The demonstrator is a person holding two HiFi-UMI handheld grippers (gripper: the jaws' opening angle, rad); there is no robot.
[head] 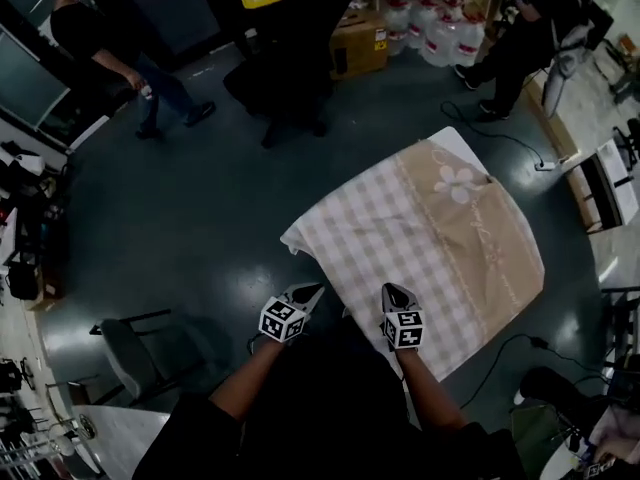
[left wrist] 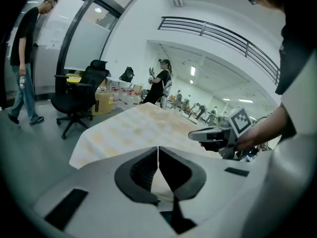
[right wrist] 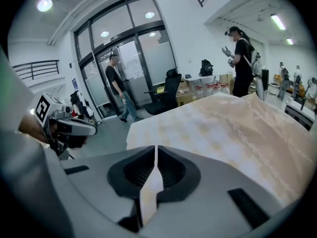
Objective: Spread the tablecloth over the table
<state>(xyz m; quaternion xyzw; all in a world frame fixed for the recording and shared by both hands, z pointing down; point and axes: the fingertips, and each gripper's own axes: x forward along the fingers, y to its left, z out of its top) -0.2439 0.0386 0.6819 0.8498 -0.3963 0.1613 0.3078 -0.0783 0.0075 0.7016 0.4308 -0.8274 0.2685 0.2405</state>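
The tablecloth (head: 430,238) is thin, matt woven cloth with a stitched-looking trim. The counter (head: 455,143) corner under it looks smooth and white. The floor (head: 200,218) is dark, glossy, light-streaked. The left claw (left wrist: 158,151) and right claw (right wrist: 155,151) look like matt grey plastic.

Nothing fancy room-wise: a dark glossy floor (head: 200,218) is seen all round, a black office chair (left wrist: 81,90) and a cardboard box (head: 358,43) are parked well ahead of the left gripper (head: 308,293), a grey chair (head: 135,353) sits off to its left, and glass doors (right wrist: 124,53) are lit by ceiling spots (right wrist: 43,4).
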